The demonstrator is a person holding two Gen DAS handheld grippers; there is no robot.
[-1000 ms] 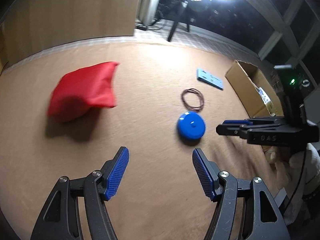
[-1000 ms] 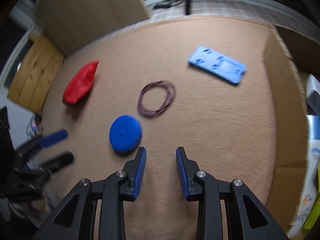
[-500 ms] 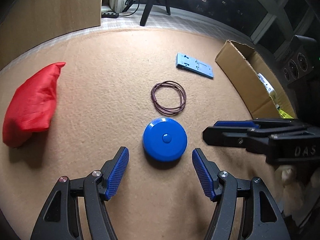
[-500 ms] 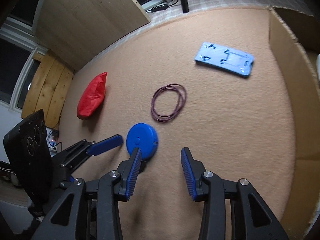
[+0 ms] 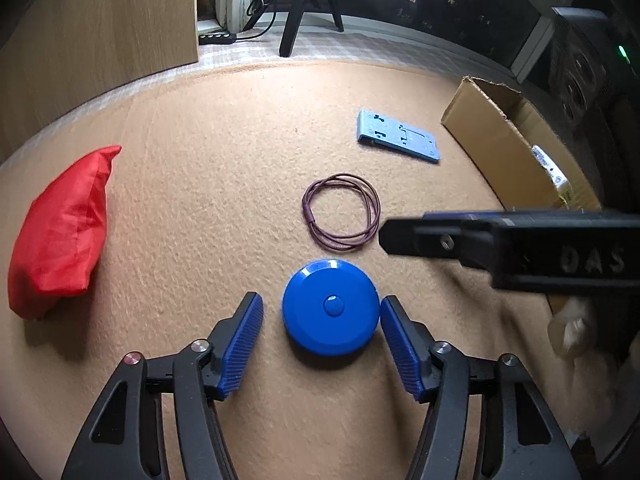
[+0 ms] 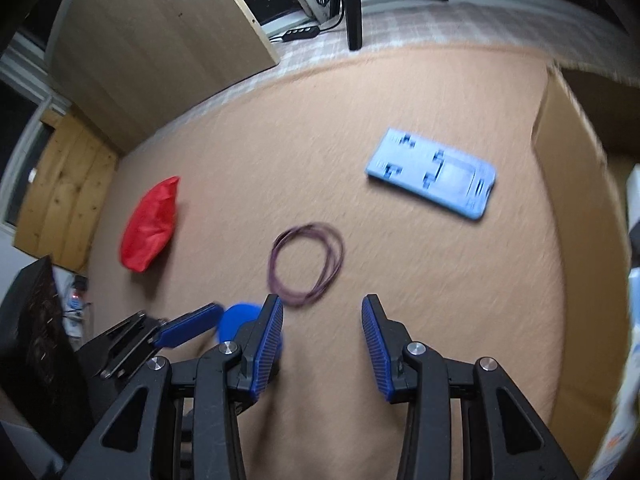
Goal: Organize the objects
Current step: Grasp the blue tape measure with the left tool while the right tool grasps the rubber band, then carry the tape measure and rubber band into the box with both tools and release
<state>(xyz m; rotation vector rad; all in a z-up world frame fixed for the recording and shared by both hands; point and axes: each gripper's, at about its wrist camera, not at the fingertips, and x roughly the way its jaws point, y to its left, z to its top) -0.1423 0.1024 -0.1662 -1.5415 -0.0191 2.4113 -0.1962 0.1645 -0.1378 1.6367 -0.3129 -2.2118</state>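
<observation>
A round blue tape measure [image 5: 331, 307] lies on the tan carpet between the open fingers of my left gripper [image 5: 322, 312]; neither pad clearly touches it. In the right wrist view it [image 6: 236, 318] is mostly hidden behind my left finger. A purple cord loop [image 5: 341, 211] [image 6: 306, 264] lies just beyond it. A light blue flat plate [image 5: 398, 141] [image 6: 432, 174] lies farther off to the right. A red cloth bag [image 5: 60, 232] [image 6: 150, 224] lies at the left. My right gripper [image 6: 322, 320] is open and empty, hovering just short of the cord loop.
An open cardboard box [image 5: 516, 148] [image 6: 576, 216] stands along the carpet's right side with packets inside. A wooden panel [image 5: 96, 28] and a power strip [image 5: 216, 37] lie beyond the carpet's far edge. A black stand leg [image 5: 294, 28] stands there too.
My left gripper has moved forward and down until the blue tape measure sits between its fingers. My right gripper has opened wider and moved forward towards the cord loop.
</observation>
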